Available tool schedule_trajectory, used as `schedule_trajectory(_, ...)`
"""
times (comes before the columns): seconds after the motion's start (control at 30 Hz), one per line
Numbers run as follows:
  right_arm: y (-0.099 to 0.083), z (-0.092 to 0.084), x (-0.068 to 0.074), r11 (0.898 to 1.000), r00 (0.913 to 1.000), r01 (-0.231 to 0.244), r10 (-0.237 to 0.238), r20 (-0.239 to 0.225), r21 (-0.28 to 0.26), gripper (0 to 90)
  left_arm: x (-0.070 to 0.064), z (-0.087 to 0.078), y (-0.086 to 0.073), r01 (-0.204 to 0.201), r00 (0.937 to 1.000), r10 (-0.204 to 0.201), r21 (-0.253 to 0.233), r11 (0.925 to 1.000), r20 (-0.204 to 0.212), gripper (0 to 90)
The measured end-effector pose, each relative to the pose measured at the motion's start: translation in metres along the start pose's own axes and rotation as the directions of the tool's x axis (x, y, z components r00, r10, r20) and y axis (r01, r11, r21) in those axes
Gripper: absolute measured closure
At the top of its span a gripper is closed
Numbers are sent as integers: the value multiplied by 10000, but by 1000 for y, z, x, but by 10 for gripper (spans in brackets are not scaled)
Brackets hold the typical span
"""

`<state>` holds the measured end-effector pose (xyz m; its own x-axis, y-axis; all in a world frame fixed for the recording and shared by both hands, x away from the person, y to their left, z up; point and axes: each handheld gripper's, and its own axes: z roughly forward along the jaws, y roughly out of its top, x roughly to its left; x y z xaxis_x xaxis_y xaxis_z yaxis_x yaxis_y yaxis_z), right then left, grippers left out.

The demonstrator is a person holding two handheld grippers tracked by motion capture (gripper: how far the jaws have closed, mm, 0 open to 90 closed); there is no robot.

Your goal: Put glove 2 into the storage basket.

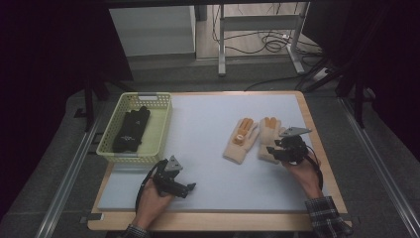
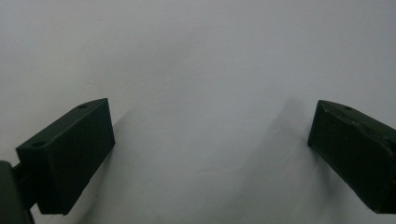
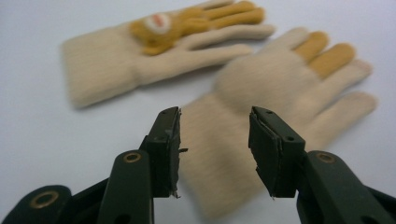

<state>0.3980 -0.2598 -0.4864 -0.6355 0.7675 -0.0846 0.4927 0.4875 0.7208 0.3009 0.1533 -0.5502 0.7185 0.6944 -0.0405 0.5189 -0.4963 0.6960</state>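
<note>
1. Two pairs of gloves mark your progress. Farthest left, the yellow basket (image 1: 163,124) already holds the black gloves (image 1: 131,130), lying lengthwise inside it, so that half of the sorting looks finished.

2. Your left gripper (image 1: 190,187) rests low on the pale mat (image 1: 208,148), just in front of the basket's near corner. In the left gripper view its jaws stand wide apart with nothing but bare mat between them, so that hand is free and idle.

3. Moving right, the glove with the bear patch (image 1: 241,139) lies flat on the mat, fingers pointing away from you, untouched. It sits just beside its partner; the two are close, and I cannot tell whether their edges meet.

4. Next comes the plain beige glove (image 1: 267,136), the one with the orange fingers and the nearer to your right hand. It lies flat on the mat, cuff towards you.

5. Your right gripper (image 1: 270,150) hovers over that cuff. In the right gripper view the jaws are roughly half apart, with the cuff (image 3: 219,154) showing in the gap beyond them; the pads (image 3: 266,144) do not press on the fabric, so nothing is held yet.

6. What remains, as I judge it: take hold of the plain glove, carry it left to the basket, then do the same with the bear glove. You are about halfway through.
</note>
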Motion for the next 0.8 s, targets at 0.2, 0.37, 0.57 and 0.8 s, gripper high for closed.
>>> schedule_trajectory(0.2, 10, 24, -21, 9997, 9997, -229, 229, 23, 55, 358, 0, 0, 0, -6, 10000, 6, -3, 10000, -1, 5)
schedule_trajectory(0.37, 10, 47, -27, 9991, 9995, -272, 276, -134, 333, 298, 0, 0, 0, -11, 10000, 11, -4, 10000, -1, 5)
schedule_trajectory(0.57, 4, 55, -28, 9964, 9954, -801, 813, -501, 264, 486, 0, 0, 0, -12, 10000, 12, -5, 10000, -4, 5)
schedule_trajectory(0.8, 2, 48, -24, 9952, 9943, -968, 973, -425, 126, 580, 0, 0, 0, -11, 10000, 11, -5, 10000, -5, 5)
